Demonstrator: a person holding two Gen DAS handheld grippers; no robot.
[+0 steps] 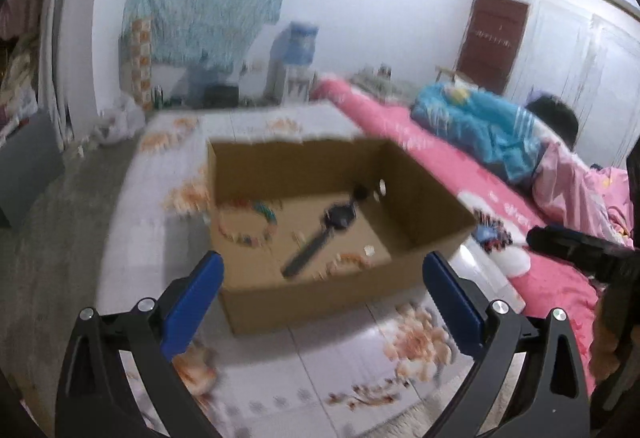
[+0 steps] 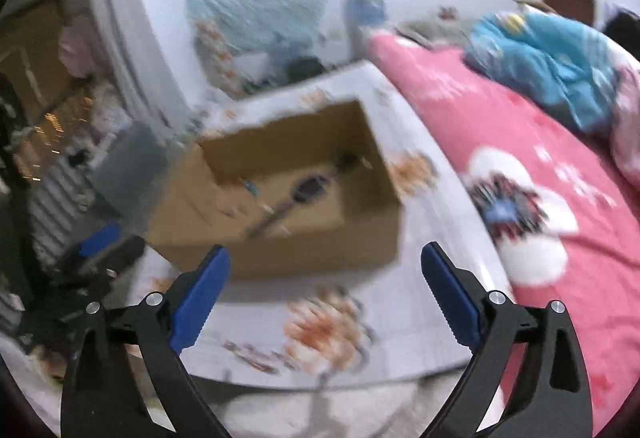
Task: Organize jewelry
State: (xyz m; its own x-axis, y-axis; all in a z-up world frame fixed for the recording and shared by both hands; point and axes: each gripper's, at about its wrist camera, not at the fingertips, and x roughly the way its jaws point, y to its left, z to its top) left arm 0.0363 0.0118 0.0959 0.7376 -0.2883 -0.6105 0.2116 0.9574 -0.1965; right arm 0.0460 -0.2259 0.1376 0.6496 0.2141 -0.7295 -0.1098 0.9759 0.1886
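Note:
An open cardboard box (image 1: 416, 205) stands on a white floral table (image 1: 320, 366). Inside lie a black wristwatch (image 1: 320, 234), a beaded bracelet (image 1: 248, 226) at the left and a small pale bead piece (image 1: 348, 260) near the front wall. My left gripper (image 1: 322, 298) is open and empty, just in front of the box. My right gripper (image 2: 324, 290) is open and empty, above the table before the box (image 2: 320, 250); the watch (image 2: 296, 197) shows blurred inside. The left gripper also shows at the left of the right wrist view (image 2: 100, 250).
A bed with a pink floral cover (image 2: 540, 173) runs along the table's right side, with a blue garment (image 1: 480, 125) on it. A grey bin (image 2: 132, 165) stands on the floor at the left. A water dispenser (image 1: 294, 61) stands by the far wall.

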